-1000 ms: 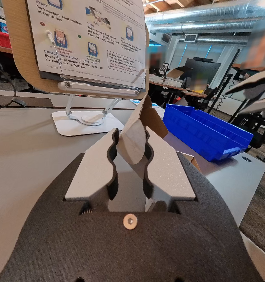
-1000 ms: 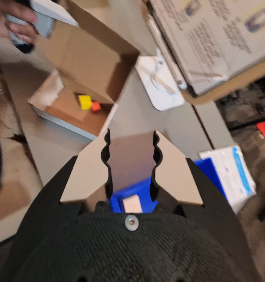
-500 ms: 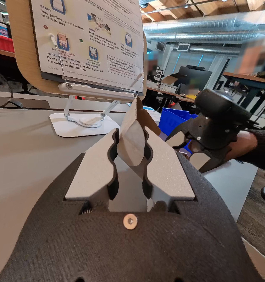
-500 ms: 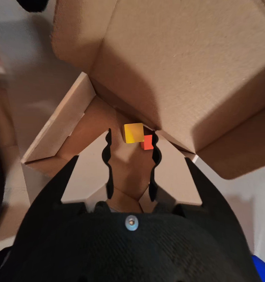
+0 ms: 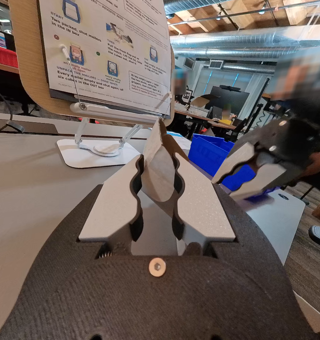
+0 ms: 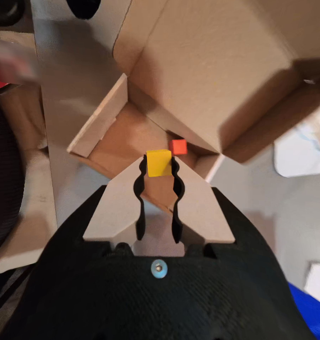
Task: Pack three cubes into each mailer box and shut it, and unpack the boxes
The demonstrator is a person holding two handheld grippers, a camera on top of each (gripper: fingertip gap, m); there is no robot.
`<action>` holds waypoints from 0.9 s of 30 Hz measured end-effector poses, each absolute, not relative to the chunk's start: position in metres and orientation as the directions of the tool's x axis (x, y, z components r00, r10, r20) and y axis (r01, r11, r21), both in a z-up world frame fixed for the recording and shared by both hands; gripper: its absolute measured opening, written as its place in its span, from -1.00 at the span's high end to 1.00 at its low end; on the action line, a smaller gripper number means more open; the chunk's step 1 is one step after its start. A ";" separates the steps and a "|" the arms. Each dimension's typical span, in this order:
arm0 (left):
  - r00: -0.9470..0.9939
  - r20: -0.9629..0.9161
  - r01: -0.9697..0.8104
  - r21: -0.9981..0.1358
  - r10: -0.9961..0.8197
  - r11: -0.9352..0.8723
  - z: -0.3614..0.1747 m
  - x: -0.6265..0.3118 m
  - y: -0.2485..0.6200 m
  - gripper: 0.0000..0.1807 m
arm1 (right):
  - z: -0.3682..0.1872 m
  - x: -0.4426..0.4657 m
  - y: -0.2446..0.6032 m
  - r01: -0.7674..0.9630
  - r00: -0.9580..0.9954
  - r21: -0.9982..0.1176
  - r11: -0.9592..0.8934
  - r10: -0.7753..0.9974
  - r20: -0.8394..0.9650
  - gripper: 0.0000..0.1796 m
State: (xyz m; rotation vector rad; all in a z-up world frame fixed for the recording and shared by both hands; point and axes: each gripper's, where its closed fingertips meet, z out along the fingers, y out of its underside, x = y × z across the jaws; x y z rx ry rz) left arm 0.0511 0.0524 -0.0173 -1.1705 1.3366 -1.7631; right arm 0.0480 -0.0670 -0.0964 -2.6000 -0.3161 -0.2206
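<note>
Left wrist: our left hand-held gripper [image 5: 158,176] pinches the stiff, light lid flap [image 5: 158,176] of the mailer box, upright near the table's [image 5: 26,184] right edge | Right wrist: our right hand-held gripper [image 6: 158,162] nips the yellow cube [image 6: 158,162] by opposite faces above the open mailer box [image 6: 118,143]; hard, light, we judge; red cube [image 6: 178,146] inside.

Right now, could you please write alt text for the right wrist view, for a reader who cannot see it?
The right gripper is shut on a yellow cube at its fingertips, above an open cardboard mailer box. An orange-red cube lies inside the box near a corner, under the raised lid. The box sits on a grey table; the picture is somewhat blurred.
</note>
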 end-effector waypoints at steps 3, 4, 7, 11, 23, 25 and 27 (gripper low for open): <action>-0.413 0.269 -0.020 -0.958 -0.870 -0.287 -0.016 0.049 0.052 0.68 | -0.039 0.071 -0.111 0.260 0.938 -0.504 -0.824 0.093 0.333 0.71; -0.413 0.268 -0.018 -0.958 -0.871 -0.286 -0.015 0.049 0.052 0.68 | -0.020 0.083 -0.132 0.252 0.926 -0.503 -0.827 0.056 0.372 0.71; -0.412 0.262 -0.019 -0.960 -0.873 -0.279 -0.016 0.050 0.050 0.68 | 0.012 0.119 -0.210 0.191 0.900 -0.452 -0.871 -0.028 0.434 0.71; -0.411 0.249 -0.013 -0.963 -0.877 -0.268 -0.014 0.050 0.048 0.67 | -0.025 0.149 -0.318 0.056 0.930 -0.287 -0.956 -0.055 0.364 0.71; -0.406 0.163 0.021 -0.982 -0.899 -0.188 -0.010 0.048 0.040 0.68 | -0.123 0.133 -0.360 0.071 0.992 -0.079 -0.994 0.062 0.105 0.70; -0.407 0.164 0.020 -0.982 -0.899 -0.188 -0.011 0.047 0.041 0.68 | -0.128 0.132 -0.363 0.059 0.995 -0.064 -0.996 0.054 0.083 0.71; -0.406 0.166 0.018 -0.982 -0.899 -0.190 -0.011 0.047 0.043 0.68 | -0.133 0.131 -0.367 0.060 0.995 -0.047 -0.997 0.056 0.079 0.71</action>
